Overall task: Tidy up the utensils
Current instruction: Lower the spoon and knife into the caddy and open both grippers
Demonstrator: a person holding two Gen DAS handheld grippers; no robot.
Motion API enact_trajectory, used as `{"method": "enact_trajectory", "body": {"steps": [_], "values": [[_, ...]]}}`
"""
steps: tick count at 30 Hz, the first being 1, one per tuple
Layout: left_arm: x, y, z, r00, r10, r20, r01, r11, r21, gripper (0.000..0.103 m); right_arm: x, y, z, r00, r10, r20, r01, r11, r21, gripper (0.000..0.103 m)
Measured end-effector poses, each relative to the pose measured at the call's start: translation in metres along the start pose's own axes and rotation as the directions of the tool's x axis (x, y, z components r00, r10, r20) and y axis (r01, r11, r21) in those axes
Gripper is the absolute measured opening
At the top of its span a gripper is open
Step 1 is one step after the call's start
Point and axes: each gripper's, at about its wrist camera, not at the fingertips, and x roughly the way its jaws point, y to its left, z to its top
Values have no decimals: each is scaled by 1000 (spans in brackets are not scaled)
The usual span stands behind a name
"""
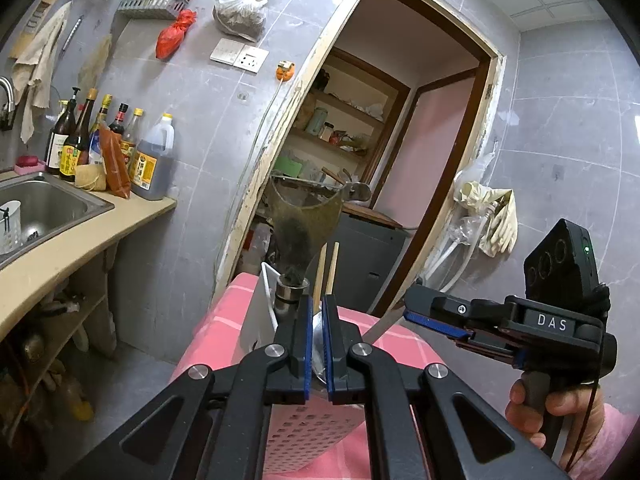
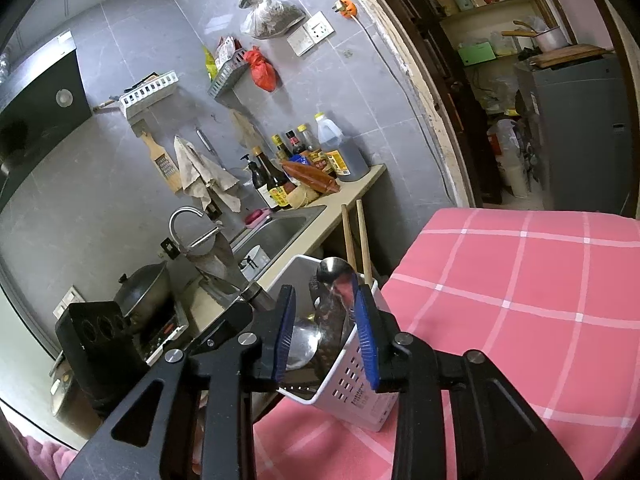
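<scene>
While the white caddy (image 2: 352, 380) is sitting on the pink-checked desk (image 2: 520, 300), the left hand-held gripper (image 1: 319, 344) is pinching a spoon (image 1: 318, 330); the right hand-held gripper (image 2: 326, 336), part open, is gripping nothing.

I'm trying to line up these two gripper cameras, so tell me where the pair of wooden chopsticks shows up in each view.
Left wrist view: the wooden chopsticks rise just above the left gripper, low centre, out of the white utensil holder.
Right wrist view: the chopsticks stand at centre, above the right gripper, at the holder's far end.
Shared landmark: the pink checked cloth under the holder.
</scene>
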Motion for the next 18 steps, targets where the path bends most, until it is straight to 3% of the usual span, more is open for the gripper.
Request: {"method": "enact_trajectory", "body": {"steps": [11,14,17,18], "values": [[-3,-7,-4,1000,0,-20,0,1000,9,5,-1,0,-3,1000,-1,-11,1,1000,2,27],[-4,-8,-4,1000,4,-18,-4,1000,7,5,-5,1,-3,1000,-1,1,1,1000,-6,33],[-8,-12,-2,1000,14,-11,-14,1000,5,13,-10,2,0,1000,-4,12,4,1000,-21,36],[-10,-13,-1,1000,18,-9,-18,1000,2,23,-11,3,1,1000,-7,14,8,1000,-25,36]]}}
